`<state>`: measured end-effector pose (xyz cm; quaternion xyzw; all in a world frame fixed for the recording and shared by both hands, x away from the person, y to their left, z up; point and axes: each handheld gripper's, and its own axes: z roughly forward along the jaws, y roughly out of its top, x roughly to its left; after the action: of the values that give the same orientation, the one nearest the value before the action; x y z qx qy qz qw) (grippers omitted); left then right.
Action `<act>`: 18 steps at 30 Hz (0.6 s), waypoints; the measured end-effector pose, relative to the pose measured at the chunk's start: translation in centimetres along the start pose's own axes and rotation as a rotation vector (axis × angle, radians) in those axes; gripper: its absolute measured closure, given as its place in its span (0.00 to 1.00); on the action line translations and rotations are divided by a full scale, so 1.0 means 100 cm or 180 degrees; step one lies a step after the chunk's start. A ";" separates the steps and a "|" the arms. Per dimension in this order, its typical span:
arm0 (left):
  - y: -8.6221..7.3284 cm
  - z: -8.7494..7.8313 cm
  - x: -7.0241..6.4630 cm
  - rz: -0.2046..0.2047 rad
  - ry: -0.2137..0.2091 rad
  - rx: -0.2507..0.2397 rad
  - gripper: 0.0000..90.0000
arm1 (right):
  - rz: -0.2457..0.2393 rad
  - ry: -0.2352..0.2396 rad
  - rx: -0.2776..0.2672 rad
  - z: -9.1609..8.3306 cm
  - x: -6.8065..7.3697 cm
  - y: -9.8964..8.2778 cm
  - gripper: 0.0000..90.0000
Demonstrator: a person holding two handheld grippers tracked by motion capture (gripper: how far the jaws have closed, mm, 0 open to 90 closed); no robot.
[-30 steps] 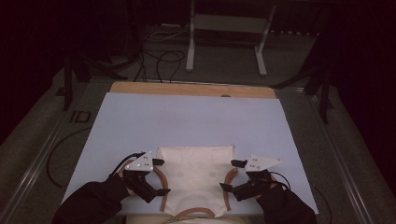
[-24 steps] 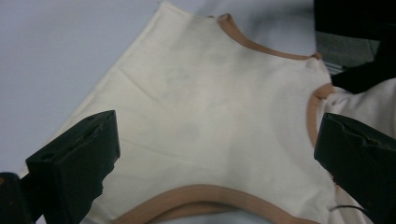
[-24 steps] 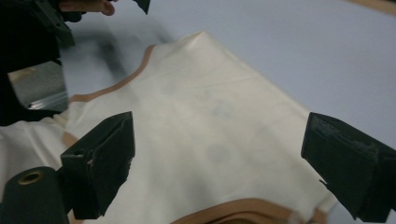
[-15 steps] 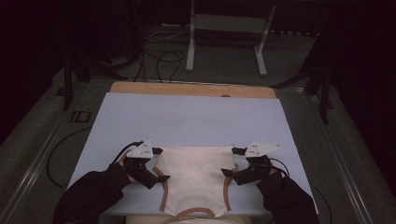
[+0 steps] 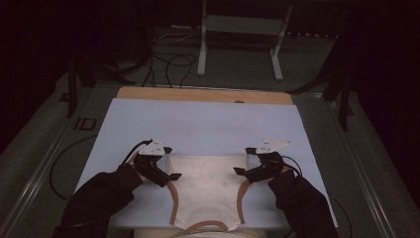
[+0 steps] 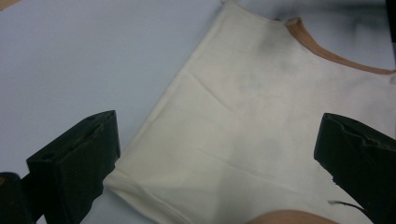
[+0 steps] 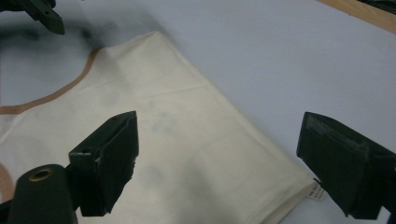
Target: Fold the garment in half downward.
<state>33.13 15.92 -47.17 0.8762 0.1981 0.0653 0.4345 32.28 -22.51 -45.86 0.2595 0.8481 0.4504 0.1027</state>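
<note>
Garment (image 5: 207, 191), cream with tan trim along its curved edges, lies folded flat on the pale blue table cover (image 5: 208, 124), at its near edge. The left gripper (image 5: 168, 168) and right gripper (image 5: 245, 166) sit at the garment's two far corners, jaws spread wide on nothing. Compared to a second ago, the garment's been pulled nearer and both grippers have let go of it.

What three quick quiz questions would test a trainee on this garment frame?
1. True or false: the left claw is clamped on the cream garment.
2. What colour is the trim along the garment's curved edges? A. blue B. brown C. green
3. Fill in: the garment lies on the ____ side of the table, closest to the person.

Key: 1. False; both the left claw and the right claw stand open above it. 2. B. 3. near.
</note>
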 end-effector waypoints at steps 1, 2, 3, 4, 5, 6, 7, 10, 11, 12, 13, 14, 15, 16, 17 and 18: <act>0.000 0.001 0.003 -0.0006 0.0004 -0.0002 0.01 | 0.0005 -0.0004 0.0001 0.001 -0.002 0.000 0.14; 0.000 0.002 0.006 -0.0028 0.0000 -0.0002 0.01 | 0.0021 -0.0011 0.0012 0.003 -0.005 0.000 0.14; 0.000 0.004 0.009 -0.0035 0.0014 0.0010 0.01 | 0.0030 -0.0009 0.0024 0.004 -0.006 0.000 0.14; -0.001 0.005 0.011 -0.0044 0.0011 0.0004 0.01 | 0.0032 -0.0009 0.0028 0.006 -0.009 0.000 0.14; -0.001 0.006 0.014 -0.0067 0.0015 0.0012 0.02 | 0.0050 -0.0015 0.0045 0.007 -0.011 0.000 0.14; -0.001 0.007 0.016 -0.0086 0.0012 0.0008 0.02 | 0.0064 -0.0027 0.0055 0.009 -0.013 -0.001 0.14; -0.002 0.009 0.019 -0.0093 0.0017 0.0016 0.02 | 0.0068 -0.0028 0.0055 0.010 -0.014 -0.001 0.14; -0.004 0.012 0.024 -0.0113 0.0039 0.0050 0.02 | 0.0158 -0.0045 0.0074 0.015 -0.020 -0.005 0.14; -0.005 0.015 0.026 -0.0127 0.0055 0.0084 0.02 | 0.0168 -0.0045 0.0097 0.017 -0.021 -0.006 0.13; -0.005 0.016 0.027 -0.0137 0.0054 0.0091 0.02 | 0.0191 -0.0064 0.0128 0.019 -0.022 -0.008 0.13; -0.006 0.017 0.029 -0.0185 0.0052 0.0109 0.02 | 0.0178 -0.0080 0.0149 0.020 -0.023 -0.008 0.13; -0.006 0.018 0.030 -0.0214 0.0053 0.0131 0.02 | 0.0180 -0.0073 0.0177 0.022 -0.024 -0.010 0.13; -0.007 0.020 0.031 -0.0272 0.0049 0.0175 0.02 | 0.0192 -0.0081 0.0190 0.023 -0.025 -0.010 0.12; -0.007 0.021 0.032 -0.0294 0.0051 0.0201 0.01 | 0.0210 -0.0093 0.0195 0.024 -0.027 -0.012 0.12; -0.007 0.023 0.033 -0.0297 0.0067 0.0220 0.01 | 0.0231 -0.0084 0.0209 0.025 -0.028 -0.012 0.12; -0.008 0.024 0.033 -0.0299 0.0082 0.0236 0.01 | 0.0237 -0.0089 0.0214 0.026 -0.029 -0.013 0.12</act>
<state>36.57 15.90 -49.41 0.8805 0.2469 0.0487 0.4017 35.34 -22.79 -48.57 0.3003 0.8510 0.4215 0.0889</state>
